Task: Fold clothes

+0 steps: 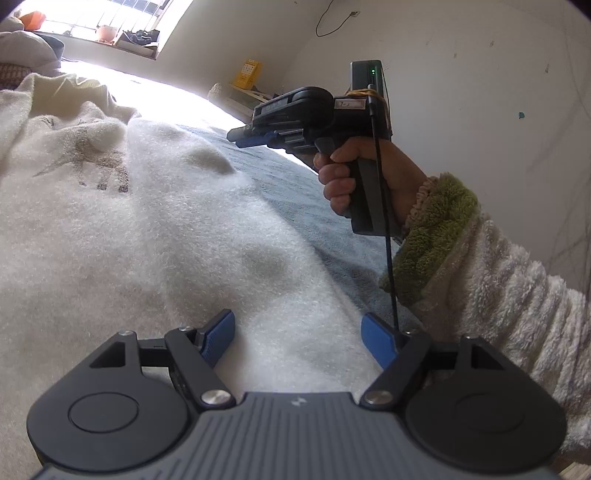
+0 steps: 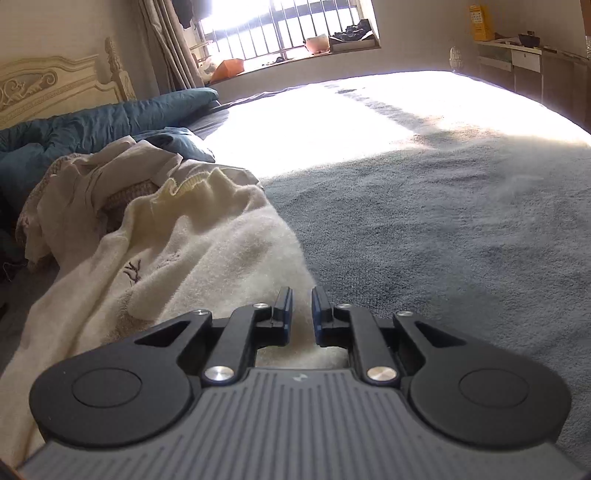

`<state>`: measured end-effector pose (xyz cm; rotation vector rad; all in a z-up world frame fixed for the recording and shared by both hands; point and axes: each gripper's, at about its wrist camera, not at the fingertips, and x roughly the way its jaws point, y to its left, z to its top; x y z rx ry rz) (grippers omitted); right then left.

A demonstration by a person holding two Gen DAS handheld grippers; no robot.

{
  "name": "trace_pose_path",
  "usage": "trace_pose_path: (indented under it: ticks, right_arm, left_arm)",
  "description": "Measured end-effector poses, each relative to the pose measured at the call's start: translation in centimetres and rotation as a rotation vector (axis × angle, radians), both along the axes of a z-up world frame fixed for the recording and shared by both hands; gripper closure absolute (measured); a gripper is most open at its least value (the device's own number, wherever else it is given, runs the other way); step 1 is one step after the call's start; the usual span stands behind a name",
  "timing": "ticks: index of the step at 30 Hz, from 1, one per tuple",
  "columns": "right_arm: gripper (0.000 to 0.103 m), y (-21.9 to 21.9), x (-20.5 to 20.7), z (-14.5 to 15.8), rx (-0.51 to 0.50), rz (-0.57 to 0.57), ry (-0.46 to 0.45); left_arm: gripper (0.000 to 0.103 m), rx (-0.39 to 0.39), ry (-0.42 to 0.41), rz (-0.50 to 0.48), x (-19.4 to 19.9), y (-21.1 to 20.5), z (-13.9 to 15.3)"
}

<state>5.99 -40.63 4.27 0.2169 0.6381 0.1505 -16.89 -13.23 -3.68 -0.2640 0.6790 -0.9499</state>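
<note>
A cream-white fleece garment (image 1: 166, 221) with a faint grey print lies spread and rumpled on the grey-blue bed cover (image 1: 306, 206). My left gripper (image 1: 297, 319) hovers low over its near part, open, with nothing between its blue pads. My right gripper (image 1: 236, 137) is held up in the air over the bed by a hand (image 1: 351, 173) in a fluffy white and green sleeve, its jaws drawn together and empty. In the right wrist view the right gripper (image 2: 302, 291) shows only a narrow slit between its pads, above the right edge of the garment (image 2: 192, 251).
More crumpled beige clothes (image 2: 92, 184) and a dark blue duvet (image 2: 92, 122) lie at the left by a carved headboard (image 2: 44, 85). The bed cover (image 2: 424, 240) stretches right, sunlit toward the barred window (image 2: 288, 33). A desk (image 2: 524, 59) stands by the far wall.
</note>
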Motion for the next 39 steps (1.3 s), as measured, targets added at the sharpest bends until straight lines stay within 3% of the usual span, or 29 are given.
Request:
trace_pose_path:
  ticks: [3, 6, 9, 13, 17, 19, 22, 26, 29, 32, 36, 39]
  right_arm:
    - [0.093, 1.3, 2.9, 0.3, -0.017, 0.038, -0.004]
    - [0.094, 3.3, 6.7, -2.9, -0.162, 0.082, 0.093]
    - [0.092, 3.5, 7.0, -2.2, -0.132, 0.07, 0.096]
    - [0.091, 5.1, 7.5, 0.3, -0.103, 0.13, 0.015]
    - [0.092, 8.0, 11.8, -2.5, -0.168, 0.146, 0.129]
    - [0.092, 8.7, 12.0, -3.1, -0.198, 0.137, 0.124]
    - [0.091, 7.8, 10.3, -0.9, -0.108, 0.136, 0.086]
    - [0.088, 7.3, 7.7, 3.0, -0.118, 0.177, -0.009]
    - [0.08, 7.4, 7.3, 4.8, -0.138, 0.218, -0.066]
    - [0.076, 7.8, 8.1, 5.4, -0.174, 0.266, -0.093]
    - [0.072, 8.9, 10.2, 4.9, -0.259, 0.356, -0.104]
    - [0.064, 9.5, 12.4, 4.1, -0.316, 0.408, -0.104]
  left_arm:
    - [0.026, -0.026, 0.02, 0.008, 0.1, 0.1, -0.1]
    - [0.026, -0.046, 0.018, 0.006, -0.1, 0.1, -0.3]
    - [0.026, -0.084, 0.015, -0.001, -0.5, 0.5, -0.7]
    - [0.026, -0.132, 0.034, -0.003, -0.5, 1.0, -0.9]
    - [0.026, -0.19, 0.105, 0.008, -0.3, 2.2, -0.7]
    - [0.026, -0.221, 0.156, 0.038, -0.4, 3.5, -0.4]
    - [0.026, -0.235, 0.187, 0.113, 0.2, 6.2, 1.0]
    - [0.025, -0.216, 0.151, 0.203, 4.0, 10.8, 5.3]
    - [0.015, -0.133, 0.058, 0.285, 8.6, 13.3, 8.6]
    - [0.015, 0.052, -0.073, 0.363, 14.3, 13.9, 10.9]
    - [0.015, 0.234, -0.149, 0.366, 21.9, 13.2, 12.1]
    - [0.016, 0.356, -0.22, 0.334, 26.0, 11.5, 11.9]
